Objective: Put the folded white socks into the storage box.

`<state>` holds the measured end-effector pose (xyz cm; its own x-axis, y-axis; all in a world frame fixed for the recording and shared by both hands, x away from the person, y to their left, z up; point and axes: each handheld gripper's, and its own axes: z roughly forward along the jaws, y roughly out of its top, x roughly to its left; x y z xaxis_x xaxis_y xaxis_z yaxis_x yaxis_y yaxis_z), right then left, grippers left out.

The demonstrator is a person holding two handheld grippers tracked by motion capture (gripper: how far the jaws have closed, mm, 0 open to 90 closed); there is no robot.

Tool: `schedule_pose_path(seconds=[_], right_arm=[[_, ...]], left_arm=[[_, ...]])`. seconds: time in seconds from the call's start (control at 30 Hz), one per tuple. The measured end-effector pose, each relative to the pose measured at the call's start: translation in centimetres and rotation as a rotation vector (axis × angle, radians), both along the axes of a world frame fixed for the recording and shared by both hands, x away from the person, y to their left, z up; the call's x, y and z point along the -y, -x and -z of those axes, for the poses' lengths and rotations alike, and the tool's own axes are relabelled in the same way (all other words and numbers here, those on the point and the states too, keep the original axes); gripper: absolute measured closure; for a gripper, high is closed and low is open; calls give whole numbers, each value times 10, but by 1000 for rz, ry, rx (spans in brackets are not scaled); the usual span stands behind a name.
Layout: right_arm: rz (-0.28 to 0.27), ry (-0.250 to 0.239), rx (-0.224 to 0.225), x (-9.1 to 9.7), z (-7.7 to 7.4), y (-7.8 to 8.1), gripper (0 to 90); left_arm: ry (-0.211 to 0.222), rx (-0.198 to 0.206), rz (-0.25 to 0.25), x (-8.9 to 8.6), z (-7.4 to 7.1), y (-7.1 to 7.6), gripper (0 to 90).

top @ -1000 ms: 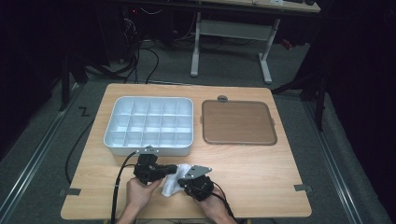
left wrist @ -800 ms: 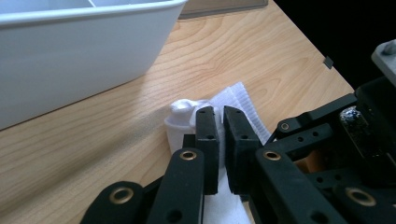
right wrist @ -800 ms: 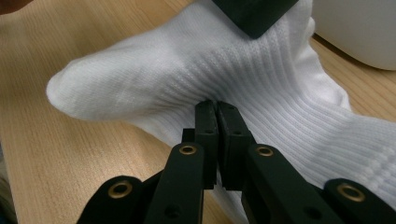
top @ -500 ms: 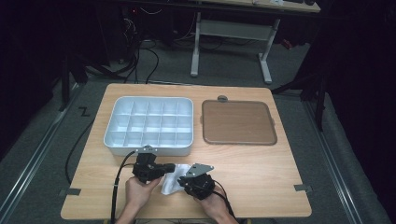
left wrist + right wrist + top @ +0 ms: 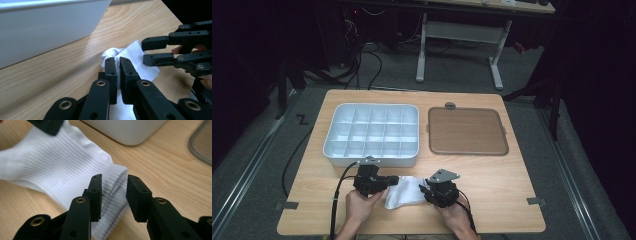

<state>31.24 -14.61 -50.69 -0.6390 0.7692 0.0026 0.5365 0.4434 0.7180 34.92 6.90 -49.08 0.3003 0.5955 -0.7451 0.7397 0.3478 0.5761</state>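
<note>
A compartment tray [image 5: 371,134] sits at the left of the table [image 5: 512,185], its near wall filling the upper left of the left gripper view. Just in front of it, near the table's near edge, the left gripper [image 5: 387,182] lies level in the person's left hand [image 5: 360,204] and points right. Its jaws are nearly together and pinch a fold of the white sock [image 5: 404,192]; in the left gripper view the cloth [image 5: 132,56] bunches up just past the tips and runs down between them.

The sock lies flat on the wood between the two grippers, ribbed, with its cuff [image 5: 117,187] toward the right one. The right gripper [image 5: 424,189] sits just right of it, held by the right hand [image 5: 457,215], with the grey plate on top. Its jaws have just been opening and now stand partly apart. The cuff lies between and under them, but the pads [image 5: 96,192] stand clear of it on both sides, so this gripper grips nothing. In the left gripper view the same two jaws [image 5: 160,50] hang over the sock's far end.

Farther right and back, a brown lid [image 5: 466,131] with a clear rim lies flat beside the tray, well apart from the sock
</note>
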Motion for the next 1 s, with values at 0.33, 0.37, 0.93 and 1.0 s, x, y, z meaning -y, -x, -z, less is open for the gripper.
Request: schedule_pose_path(seconds=[0.33,0.37,0.93,1.0], right_arm=[[-7,11,-39,-1,10,-8,688],[-9,9,-40,-2,10,-8,690],[-50,2,-41,-20,12,-14,703],[-61,2,-45,-24,11,-15,703]], left_arm=[[25,13,11,2,-9,2,857],[38,8,14,2,-9,1,858],[97,-6,24,5,-16,-1,857],[93,4,25,7,-18,-2,857]])
